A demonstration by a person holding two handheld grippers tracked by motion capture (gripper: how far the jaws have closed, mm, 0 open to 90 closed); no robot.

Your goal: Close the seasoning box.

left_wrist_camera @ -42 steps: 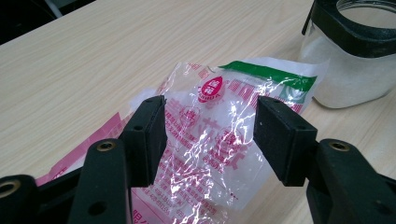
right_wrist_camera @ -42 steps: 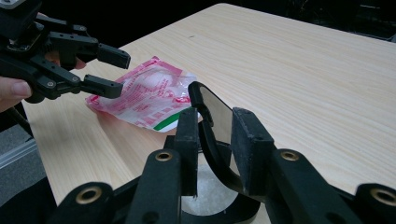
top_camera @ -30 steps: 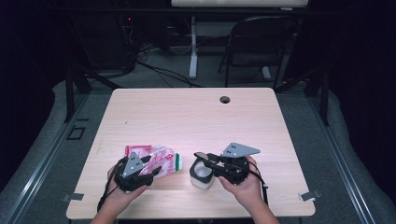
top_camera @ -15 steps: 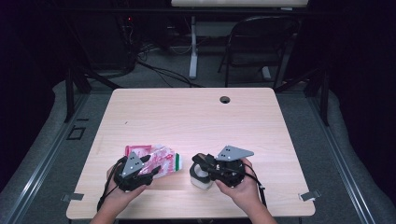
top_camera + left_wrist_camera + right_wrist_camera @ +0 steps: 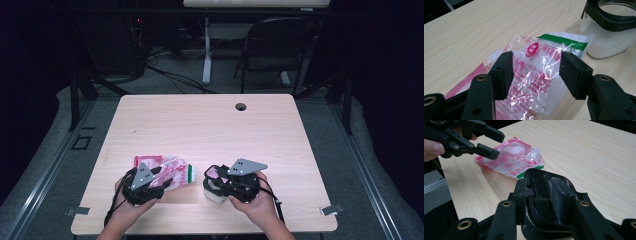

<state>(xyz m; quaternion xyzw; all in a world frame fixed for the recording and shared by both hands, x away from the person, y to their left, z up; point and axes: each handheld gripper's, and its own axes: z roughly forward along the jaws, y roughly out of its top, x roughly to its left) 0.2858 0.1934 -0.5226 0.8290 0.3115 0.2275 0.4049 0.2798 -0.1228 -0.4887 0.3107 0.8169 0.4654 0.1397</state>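
A crinkled clear plastic bag [image 5: 176, 169] with pink print and a green edge lies flat on the table near its front left. My left gripper [image 5: 162, 181] hovers over the bag's near end. Its jaws stand apart, and the bag [image 5: 541, 82] shows between and beyond them, untouched. A clear jar [image 5: 214, 194] of white contents stands just right of the bag. My right gripper [image 5: 212, 179] reaches over it from the right. Its jaws have just been opening, and the jar's black top [image 5: 541, 182] sits between them. The jar [image 5: 609, 40] has a black band at its rim.
The pale wooden table [image 5: 210, 125] has a round cable hole [image 5: 241, 106] near its far edge. A folding chair [image 5: 280, 45] and cables stand on the dark floor beyond. Both hands rest near the table's front edge.
The right gripper has shifted slightly left over the jar and its jaws have spread a little. The left gripper and the bag have stayed where they were.
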